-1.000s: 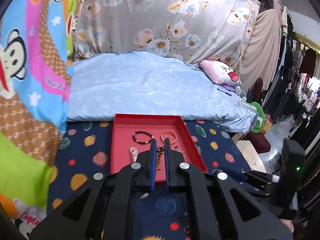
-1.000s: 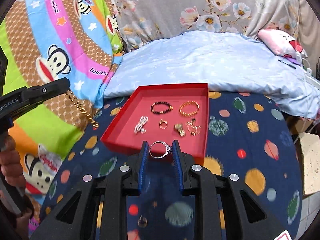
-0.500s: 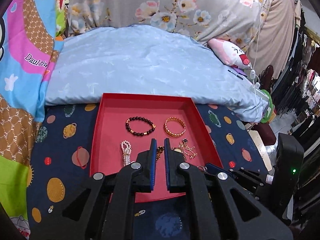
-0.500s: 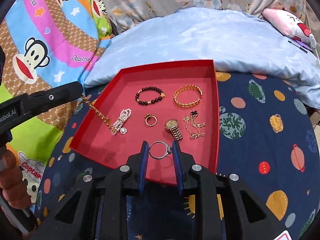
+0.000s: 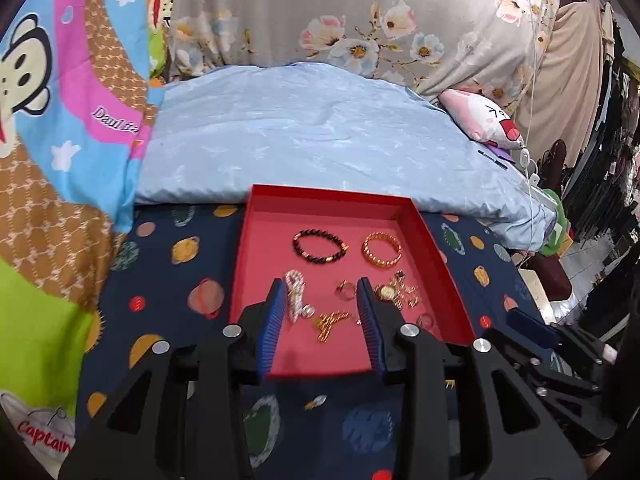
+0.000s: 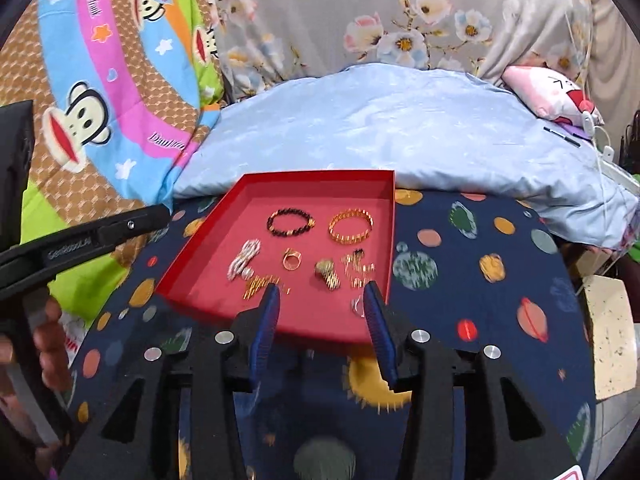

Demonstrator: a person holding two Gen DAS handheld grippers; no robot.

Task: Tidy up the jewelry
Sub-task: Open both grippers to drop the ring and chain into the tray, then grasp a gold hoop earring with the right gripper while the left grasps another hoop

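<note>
Two grippers, both with blue-padded fingers spread wide and nothing between them. Left gripper hangs over the near half of the shallow red rectangular tray, which sits on a dark navy planet-print cloth. A gold chain lies loose on the tray floor in the gap between the left fingers, untouched. Just beside the left finger: a white pearl strand.

Right gripper hovers over the tray's near edge. A small silver ring lies on the tray floor close to its right finger; contact cannot be told, picture blurred there.

Back row of tray: dark beaded bracelet to the left, gold link bangle to the right, apart. Middle row: gold ring, gold wristwatch, a tangle of fine gold chain with dark charm near the right wall.

Behind the tray, a pale blue pillow. A monkey-print multicoloured blanket lies to the left.
</note>
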